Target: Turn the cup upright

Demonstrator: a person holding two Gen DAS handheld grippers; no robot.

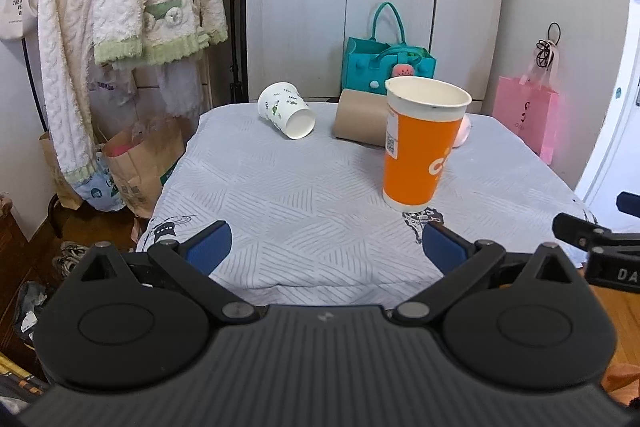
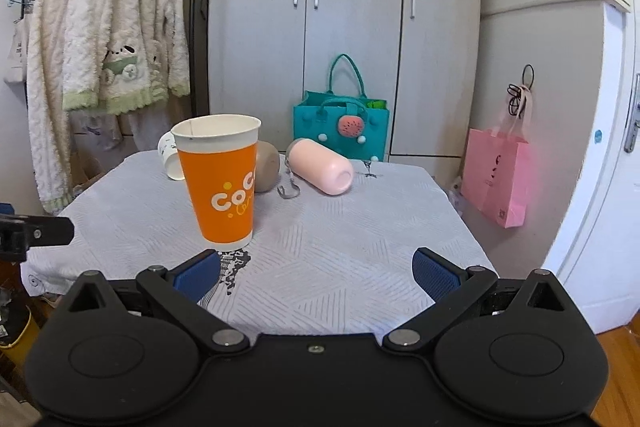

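Now nothing is being held, left gripper [image 1: 327,247] and right gripper [image 2: 316,273] both spread wide, orange cup [image 2: 219,183] standing up on the table [image 2: 340,247], white cup [image 1: 286,115] lying tipped behind it.

My left gripper [image 1: 327,247] hangs over the near edge of the table [image 1: 280,195], its blue pads spread wide with nothing between them. Just ahead and to the right, the orange cup [image 1: 420,155] stands upright on the pale cloth. Farther back, a white cup [image 1: 286,115] lies on its side, mouth toward me, and a brown cup [image 1: 358,119] lies beside it. My right gripper [image 1: 592,239] pokes in at the right edge.
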